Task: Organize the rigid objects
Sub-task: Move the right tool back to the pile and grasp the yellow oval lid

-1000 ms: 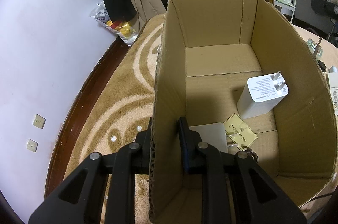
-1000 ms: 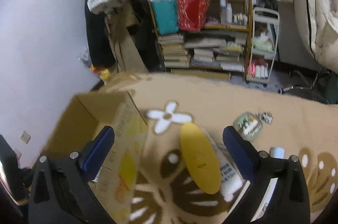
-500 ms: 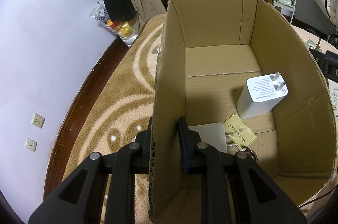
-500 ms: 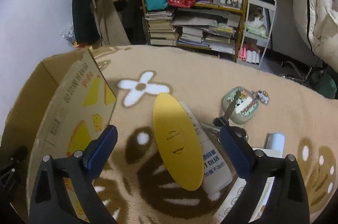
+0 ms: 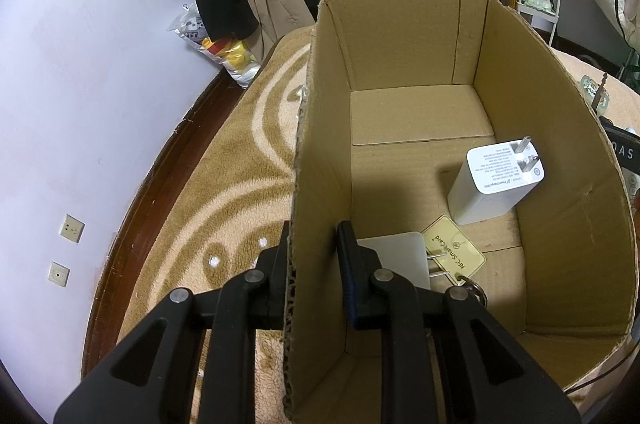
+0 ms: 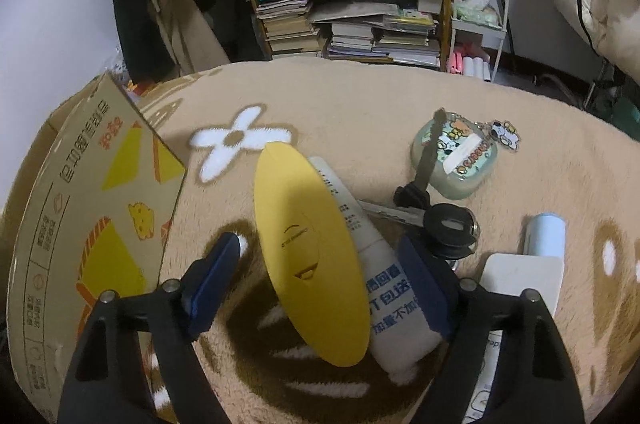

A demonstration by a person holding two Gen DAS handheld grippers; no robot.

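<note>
My left gripper [image 5: 314, 236] is shut on the left wall of an open cardboard box [image 5: 400, 35]. Inside the box lie a white plug charger [image 5: 492, 183], a yellow NFC card [image 5: 452, 252] on a key ring, and a flat white plate [image 5: 396, 256]. In the right wrist view the box [image 6: 92, 207] stands at the left. My right gripper [image 6: 320, 248] is open, low over the rug, with one finger on each side of a yellow oval case [image 6: 308, 244] that leans on a white tube [image 6: 384, 280].
On the beige patterned rug [image 6: 360, 111] lie a black-headed key [image 6: 448, 224], a green cartoon case with charms [image 6: 456, 159], a pale blue cylinder [image 6: 546, 234] and a white box [image 6: 520, 276]. A crowded bookshelf [image 6: 360, 23] and hanging coats stand behind.
My right gripper has dropped down and forward; the yellow oval case and tube now sit between its open fingers. The left gripper and the box have not moved.
</note>
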